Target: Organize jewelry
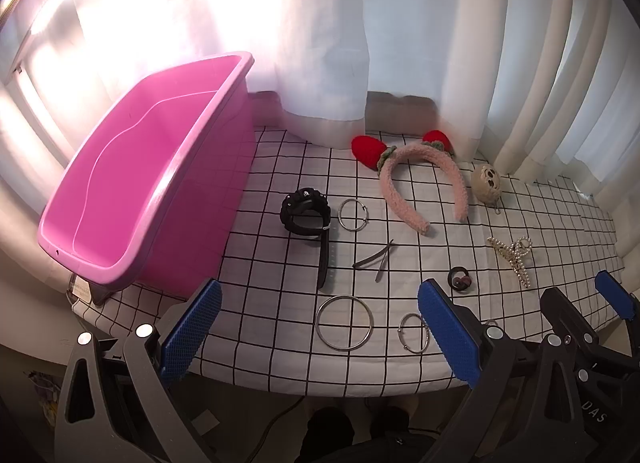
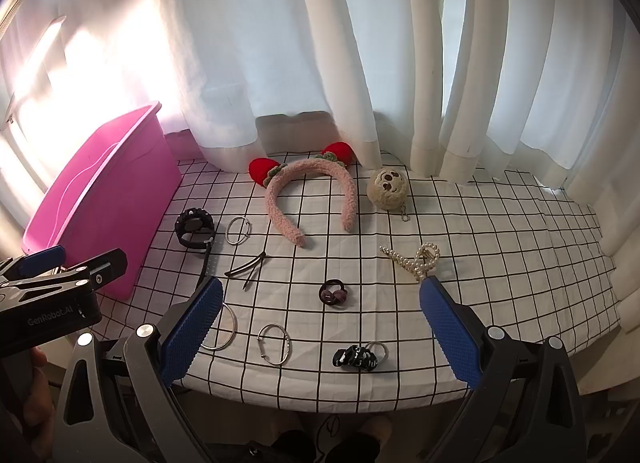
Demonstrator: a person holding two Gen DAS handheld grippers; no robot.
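**A:** Sheer white curtains (image 2: pixel 320 43) hung behind the grid-print tablecloth (image 2: pixel 480 243), sun blasting through on the left. So where were things at?

**B:** Nothing looked sorted yet, I'd guess. Starting left, the pink bin (image 1: pixel 132 183) sat empty at that edge. Just beside it was a black watch (image 1: pixel 306 213), then a thin silver hoop (image 1: pixel 353 214), a dark hair clip (image 1: pixel 376 257), the fuzzy pink headband (image 2: pixel 310 195) with strawberries, a round plush face charm (image 2: pixel 387 188) and a pearl claw clip (image 2: pixel 416 261). Nearer the front edge: big bangle (image 1: pixel 344 322), smaller bangle (image 2: pixel 274 343), a dark hair tie (image 2: pixel 334 293) and a black scrunchie (image 2: pixel 358 357).

**A:** And the tongs?

**B:** Left gripper (image 1: pixel 320 335) and right gripper (image 2: pixel 320 335) both hovered spread wide over the front edge, gripping nothing. Next move, I reckoned, was dropping onto a near bangle, pinching its thin rim, and carrying it left into the bin.
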